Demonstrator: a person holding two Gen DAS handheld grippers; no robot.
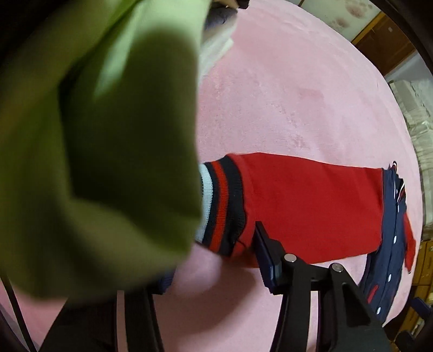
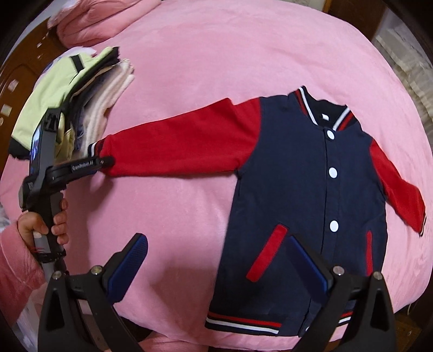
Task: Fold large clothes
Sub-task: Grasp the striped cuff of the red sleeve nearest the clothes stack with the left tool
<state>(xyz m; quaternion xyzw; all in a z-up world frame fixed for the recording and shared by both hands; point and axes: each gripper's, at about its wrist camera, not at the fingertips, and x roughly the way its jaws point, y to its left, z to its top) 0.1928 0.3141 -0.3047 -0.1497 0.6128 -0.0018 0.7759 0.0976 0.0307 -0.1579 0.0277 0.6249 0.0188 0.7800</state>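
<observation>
A navy jacket (image 2: pixel 297 176) with red sleeves and white snaps lies flat and face up on the pink bed cover (image 2: pixel 189 67). Its long red sleeve (image 2: pixel 176 143) stretches left and ends in a striped cuff (image 1: pixel 222 205). My left gripper (image 2: pixel 105 162), held by a hand (image 2: pixel 56 222), has its tip down at that cuff. In the left wrist view one finger (image 1: pixel 263 251) rests by the sleeve's edge, while blurred green cloth (image 1: pixel 94 149) hides the other. My right gripper (image 2: pixel 216 239) hangs open above the jacket's lower left side, holding nothing.
A pile of folded clothes (image 2: pixel 81 89) with a light green garment on top stands just beyond the cuff. A folded pink quilt (image 2: pixel 102 16) lies at the far left of the bed. Wooden furniture (image 1: pixel 384 40) stands past the bed's edge.
</observation>
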